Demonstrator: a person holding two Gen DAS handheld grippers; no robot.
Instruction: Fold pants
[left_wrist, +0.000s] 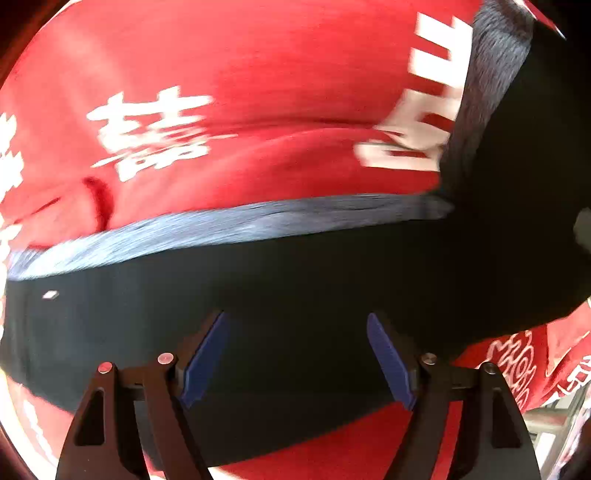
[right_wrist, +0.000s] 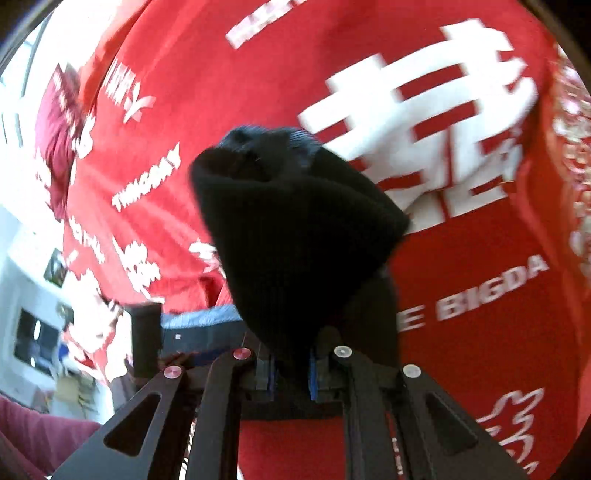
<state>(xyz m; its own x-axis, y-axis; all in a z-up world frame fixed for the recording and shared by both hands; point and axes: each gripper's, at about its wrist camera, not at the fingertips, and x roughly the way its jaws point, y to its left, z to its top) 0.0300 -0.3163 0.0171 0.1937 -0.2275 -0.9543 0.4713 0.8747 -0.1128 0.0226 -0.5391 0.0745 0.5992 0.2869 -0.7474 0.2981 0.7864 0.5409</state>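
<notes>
Black pants (left_wrist: 295, 280) lie stretched across a red cloth (left_wrist: 240, 74) with big white print, covering whatever surface is under it. In the left wrist view the left gripper (left_wrist: 297, 360) points almost straight down at the dark fabric with its blue pads (left_wrist: 205, 363) spread wide, nothing between them. A greyish-blue band, probably the waistband (left_wrist: 221, 229), runs along the pants' far edge. The right gripper (right_wrist: 291, 373) is nearly closed and pinches a bunch of pants fabric (right_wrist: 295, 229), which bulges up in a lump in front of the camera, off the cloth. Everything's pretty motion-blurred. A maroon sleeve (right_wrist: 33, 439) shows at the bottom left of the right view.
</notes>
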